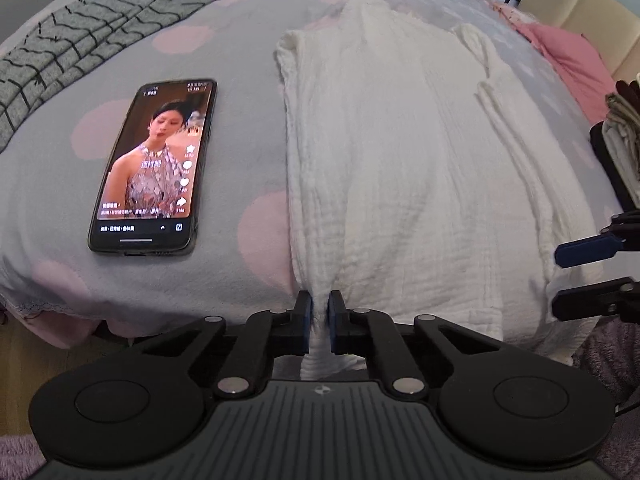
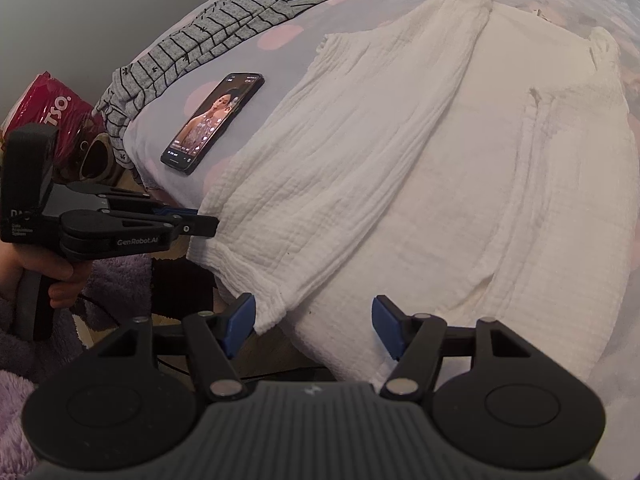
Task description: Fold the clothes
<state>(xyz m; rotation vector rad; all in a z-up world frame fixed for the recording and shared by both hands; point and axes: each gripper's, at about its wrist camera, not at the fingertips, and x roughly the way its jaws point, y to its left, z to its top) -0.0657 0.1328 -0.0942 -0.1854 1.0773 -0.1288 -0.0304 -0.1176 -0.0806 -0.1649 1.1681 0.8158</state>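
The left gripper (image 1: 319,312) pinches the hem of a white crinkled cotton garment (image 1: 400,152) at the bed's (image 1: 240,92) edge; the right gripper (image 2: 313,322) hangs open beside a black smartphone (image 1: 154,166).

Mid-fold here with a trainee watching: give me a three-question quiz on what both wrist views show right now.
1. True or false: the left gripper is shut on the near hem of the white garment.
2. What lies on the bedspread to the left of the white garment in the left wrist view?
A. a book
B. a phone
C. a remote
3. Fill in: the right gripper has its jaws ____, with garment edge between them but not pinched.

Key
1. True; the blue pads squeeze a fold of cloth.
2. B, the phone, screen lit.
3. open
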